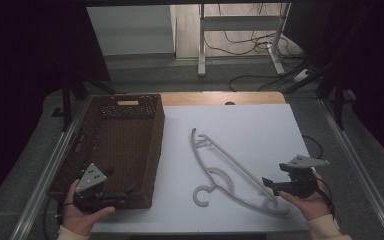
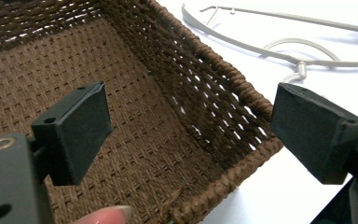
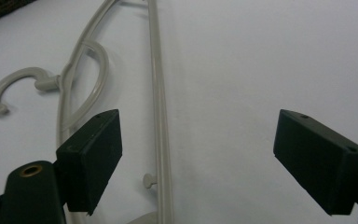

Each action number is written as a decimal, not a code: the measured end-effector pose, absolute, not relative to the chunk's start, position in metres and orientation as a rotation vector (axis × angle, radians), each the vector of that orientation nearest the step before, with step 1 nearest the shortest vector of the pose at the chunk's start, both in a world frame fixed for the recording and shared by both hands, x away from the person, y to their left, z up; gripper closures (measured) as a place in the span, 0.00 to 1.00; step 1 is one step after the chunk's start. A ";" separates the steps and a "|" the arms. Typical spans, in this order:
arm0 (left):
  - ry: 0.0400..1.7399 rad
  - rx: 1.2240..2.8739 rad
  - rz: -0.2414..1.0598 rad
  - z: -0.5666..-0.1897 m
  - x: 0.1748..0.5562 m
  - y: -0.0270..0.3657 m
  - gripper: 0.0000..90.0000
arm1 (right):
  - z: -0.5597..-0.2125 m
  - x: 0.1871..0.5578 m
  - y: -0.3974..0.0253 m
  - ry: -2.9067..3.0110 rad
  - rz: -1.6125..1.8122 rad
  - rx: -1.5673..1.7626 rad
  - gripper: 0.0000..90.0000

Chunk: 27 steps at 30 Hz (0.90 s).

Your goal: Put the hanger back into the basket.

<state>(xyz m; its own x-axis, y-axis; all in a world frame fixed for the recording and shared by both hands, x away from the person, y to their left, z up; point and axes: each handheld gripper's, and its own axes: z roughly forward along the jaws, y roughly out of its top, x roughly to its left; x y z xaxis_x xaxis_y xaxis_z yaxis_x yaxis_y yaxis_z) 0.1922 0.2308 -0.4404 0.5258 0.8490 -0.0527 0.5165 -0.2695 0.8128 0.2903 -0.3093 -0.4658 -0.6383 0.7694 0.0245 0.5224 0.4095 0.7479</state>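
Observation:
A pale grey plastic hanger (image 1: 230,172) lies flat on the white table top (image 1: 260,125), its hook (image 1: 202,192) toward the front. To its left stands a dark brown wicker basket (image 1: 155,150). My left gripper (image 1: 120,182) is open at the basket's near right corner, one jaw over the woven floor (image 2: 135,140), the other outside the rim (image 2: 242,88). The hanger (image 2: 270,51) lies beyond that corner. My right gripper (image 1: 270,186) is open just right of the hanger's near end. The hanger's straight bar (image 3: 161,116) runs between its jaws, with the hook (image 3: 14,86) off to the left.
A wooden strip (image 1: 220,98) edges the table's far side. Metal rails (image 1: 352,150) run along both sides. On the floor behind are a white desk frame (image 1: 240,22) and loose cables (image 1: 245,45). A fingertip (image 2: 105,215) shows at the bottom of the left gripper view.

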 end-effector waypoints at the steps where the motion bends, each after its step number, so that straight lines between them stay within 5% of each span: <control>1: 1.115 1.939 0.509 -0.440 0.192 0.231 0.14 | -0.466 0.290 -0.309 2.347 1.072 1.118 0.17; 27: 1.120 1.934 0.523 -0.440 0.183 0.236 0.15 | -0.463 0.292 -0.289 2.399 0.967 1.050 0.24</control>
